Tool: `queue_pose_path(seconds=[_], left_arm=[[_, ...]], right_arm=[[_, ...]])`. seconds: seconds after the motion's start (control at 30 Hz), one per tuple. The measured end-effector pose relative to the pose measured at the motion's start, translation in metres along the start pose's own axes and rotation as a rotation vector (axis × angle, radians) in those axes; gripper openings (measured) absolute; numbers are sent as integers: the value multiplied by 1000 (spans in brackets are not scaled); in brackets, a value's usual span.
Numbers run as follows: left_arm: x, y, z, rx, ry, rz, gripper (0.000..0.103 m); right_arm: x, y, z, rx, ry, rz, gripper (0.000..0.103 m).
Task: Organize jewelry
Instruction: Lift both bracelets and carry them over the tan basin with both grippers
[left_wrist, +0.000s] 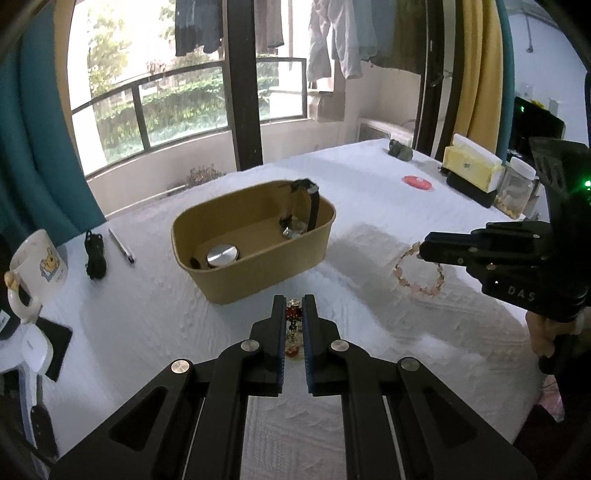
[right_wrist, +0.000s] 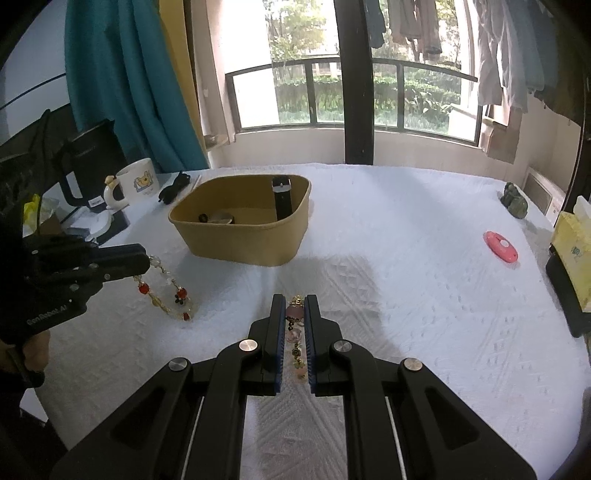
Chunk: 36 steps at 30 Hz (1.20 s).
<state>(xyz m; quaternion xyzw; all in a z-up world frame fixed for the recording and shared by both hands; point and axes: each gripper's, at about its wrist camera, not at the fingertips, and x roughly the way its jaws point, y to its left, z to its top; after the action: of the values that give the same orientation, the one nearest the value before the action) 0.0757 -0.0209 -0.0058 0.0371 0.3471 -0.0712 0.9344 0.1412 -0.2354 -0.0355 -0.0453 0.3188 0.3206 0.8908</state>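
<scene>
A tan box (left_wrist: 258, 254) stands on the white cloth with a black-strap watch (left_wrist: 312, 203) leaning on its far wall and a round silver watch (left_wrist: 221, 254) on its floor; it also shows in the right wrist view (right_wrist: 243, 236). My left gripper (left_wrist: 294, 306) is shut on a red and gold bead bracelet (left_wrist: 293, 317), which hangs from it in the right wrist view (right_wrist: 166, 295). My right gripper (right_wrist: 294, 306) is shut on a pink bead bracelet (right_wrist: 295, 332), seen dangling in the left wrist view (left_wrist: 417, 277). Both are held just above the cloth, short of the box.
A bear mug (left_wrist: 37, 269), black cord (left_wrist: 95, 254) and pen (left_wrist: 122, 245) lie left of the box. A pink disc (right_wrist: 500, 246), green stone figure (right_wrist: 515, 201), yellow tissue box (left_wrist: 472, 170) and a jar (left_wrist: 517, 188) sit at the right edge.
</scene>
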Motion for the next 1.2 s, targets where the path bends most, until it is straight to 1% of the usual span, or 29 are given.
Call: queue_pose_path(seconds=[0.27,0.53,0.87,1.2], left_arm=[[-14,-3,14,20,-48,-3,9],[-22,2,26,20,-88,4,9],[-23,14,37,9,-118,11,9],[-11,27,51,13,-133,5,9]], right_arm=[[-7,6,10,-41,-26,0,9],[-12,7,28,-57,-61,-6,9],[-12,12,49,-85,-88,-11,9],[-4,16,66,-106,-95,-14,9]])
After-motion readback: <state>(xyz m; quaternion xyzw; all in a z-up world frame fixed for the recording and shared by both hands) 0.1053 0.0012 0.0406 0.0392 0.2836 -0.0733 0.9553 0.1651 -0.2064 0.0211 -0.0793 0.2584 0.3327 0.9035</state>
